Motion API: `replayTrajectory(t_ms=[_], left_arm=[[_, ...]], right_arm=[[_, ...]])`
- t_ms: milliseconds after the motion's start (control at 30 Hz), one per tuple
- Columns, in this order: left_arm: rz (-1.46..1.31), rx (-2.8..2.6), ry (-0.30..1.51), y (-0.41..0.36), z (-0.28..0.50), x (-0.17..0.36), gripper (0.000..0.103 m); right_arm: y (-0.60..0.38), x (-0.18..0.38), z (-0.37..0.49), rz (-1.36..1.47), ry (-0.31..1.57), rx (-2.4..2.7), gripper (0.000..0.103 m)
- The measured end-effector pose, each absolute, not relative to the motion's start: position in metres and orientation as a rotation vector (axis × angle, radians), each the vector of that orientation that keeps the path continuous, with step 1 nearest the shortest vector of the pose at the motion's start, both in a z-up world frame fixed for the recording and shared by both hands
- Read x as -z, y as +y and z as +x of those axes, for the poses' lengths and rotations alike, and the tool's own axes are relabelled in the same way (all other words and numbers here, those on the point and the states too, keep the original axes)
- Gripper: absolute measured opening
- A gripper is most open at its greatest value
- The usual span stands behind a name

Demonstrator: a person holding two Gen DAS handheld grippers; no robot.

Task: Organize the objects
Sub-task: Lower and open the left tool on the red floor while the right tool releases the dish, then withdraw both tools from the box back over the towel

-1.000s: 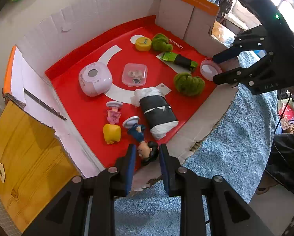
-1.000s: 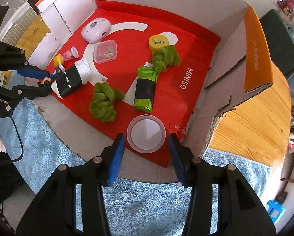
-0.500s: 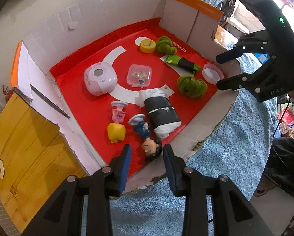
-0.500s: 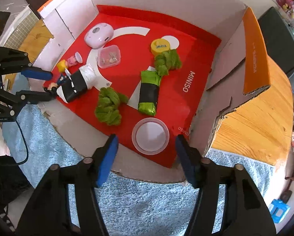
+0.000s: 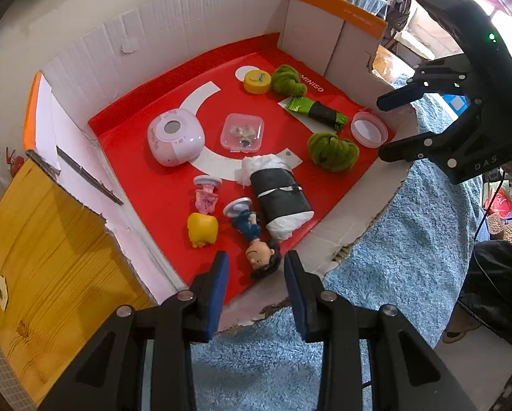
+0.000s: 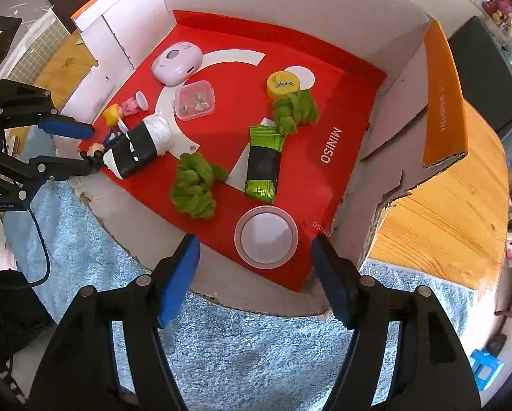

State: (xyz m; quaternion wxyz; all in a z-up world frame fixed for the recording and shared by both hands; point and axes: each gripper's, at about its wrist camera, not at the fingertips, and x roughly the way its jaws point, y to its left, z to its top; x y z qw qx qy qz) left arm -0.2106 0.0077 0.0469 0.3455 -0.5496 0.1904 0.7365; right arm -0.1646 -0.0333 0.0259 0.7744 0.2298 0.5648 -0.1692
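**Operator:** Left wrist view: my left hand-held gripper [image 5: 256, 275] is spread apart and grips nothing. The dark-haired figurine [image 5: 256, 239] lies on its side at the near edge of the red liner [image 5: 146, 185], its head between the blue pads without touching either. It is glossy moulded plastic with a round disc base.

**Trainee:** And the right side?

**Operator:** Right wrist view: my right hand-held gripper [image 6: 256, 263] is wide open and empty. The clear round lid [image 6: 266, 236] lies flat just ahead of the gap, near the front corner of the cardboard box [image 6: 290, 0]. I judge the wide opening suits the lid's diameter.

**Trainee:** Why is the box front cut away?

**Operator:** Probably for access: the torn front edge lets both tools reach in low, while three corrugated walls keep the contents contained. The box rests on a shaggy blue rug [image 6: 242, 349].

**Trainee:** Describe the remaining items.

**Operator:** Two fuzzy green yarn bundles [image 6: 194, 185], soft and irregular. One crinkled green-and-black foil packet [image 6: 264, 167]. One black-wrapped roll [image 5: 279, 198] with white padding at both ends. One smooth lilac rounded case [image 5: 175, 137]. One clear hinged square box [image 5: 242, 132] holding small parts. One yellow cap [image 5: 257, 81]. One pink-and-yellow figurine [image 5: 204, 215], lying down.

**Trainee:** Handling notes?

**Operator:** Rigid plastics may slip; yarn will likely compress.
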Motion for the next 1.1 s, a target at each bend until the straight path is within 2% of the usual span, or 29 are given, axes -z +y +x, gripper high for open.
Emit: replayTrajectory(t_ms=[333, 400, 433, 767, 867, 1100], left_arm=[[-1.424, -1.918, 0.486, 0.008, -0.209, -0.051, 0.035], [-1.420, -1.928, 0.487, 0.008, -0.208, -0.053, 0.046], [-1.412, -1.932, 0.475, 0.007, -0.208, -0.055, 0.048], [-1.376, -1.989, 0.411, 0.004, -0.196, -0.074, 0.053], [-1.345, -2.041, 0.379, 0.002, -0.191, -0.086, 0.063], [-1.278, -2.147, 0.317, -0.004, -0.178, -0.111, 0.070]], right_arm=[[-0.040, -0.027, -0.171, 0.520, 1.203, 0.370, 0.067], [-0.041, -0.029, -0.173, 0.535, 1.185, 0.380, 0.067], [-0.042, -0.031, -0.174, 0.536, 1.169, 0.383, 0.067], [-0.038, -0.059, -0.179, 0.541, 1.066, 0.411, 0.072], [-0.029, -0.057, -0.173, 0.528, 1.039, 0.420, 0.073], [-0.002, -0.078, -0.182, 0.518, 0.969, 0.447, 0.078]])
